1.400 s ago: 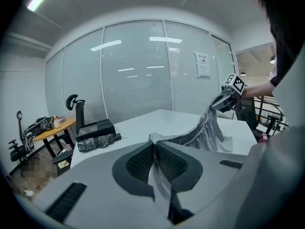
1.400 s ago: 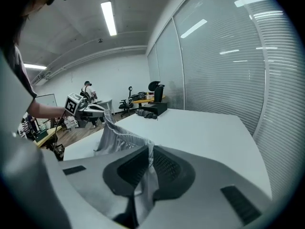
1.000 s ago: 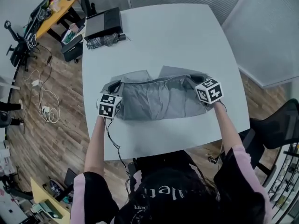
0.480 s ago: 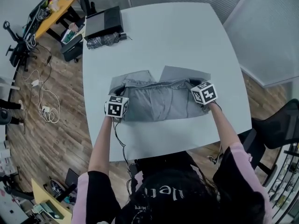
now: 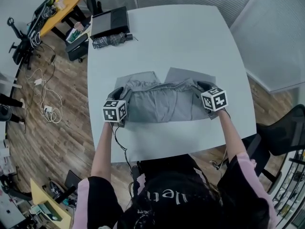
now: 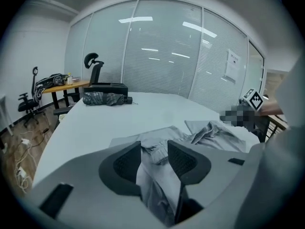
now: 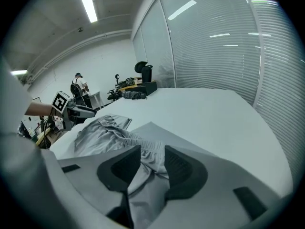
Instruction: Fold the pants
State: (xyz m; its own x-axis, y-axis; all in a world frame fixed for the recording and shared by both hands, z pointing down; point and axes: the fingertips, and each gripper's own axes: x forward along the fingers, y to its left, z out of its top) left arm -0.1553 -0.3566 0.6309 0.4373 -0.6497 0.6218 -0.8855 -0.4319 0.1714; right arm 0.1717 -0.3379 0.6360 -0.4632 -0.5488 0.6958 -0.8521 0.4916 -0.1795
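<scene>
Fingers of left gripper and right gripper just opened, spread, pants cloth between

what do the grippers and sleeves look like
The left gripper and right gripper have grey bodies with dark textured pads. Each carries a white cube with black square markers. A black cable trails from the left one. Sleeves are pink, top black.

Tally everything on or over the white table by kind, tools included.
Pants: 1
Folded umbrella: 1
Black box: 1
Tools: 2 (left tool, right tool; jaws just opened, cloth between them)
Total: 5
</scene>
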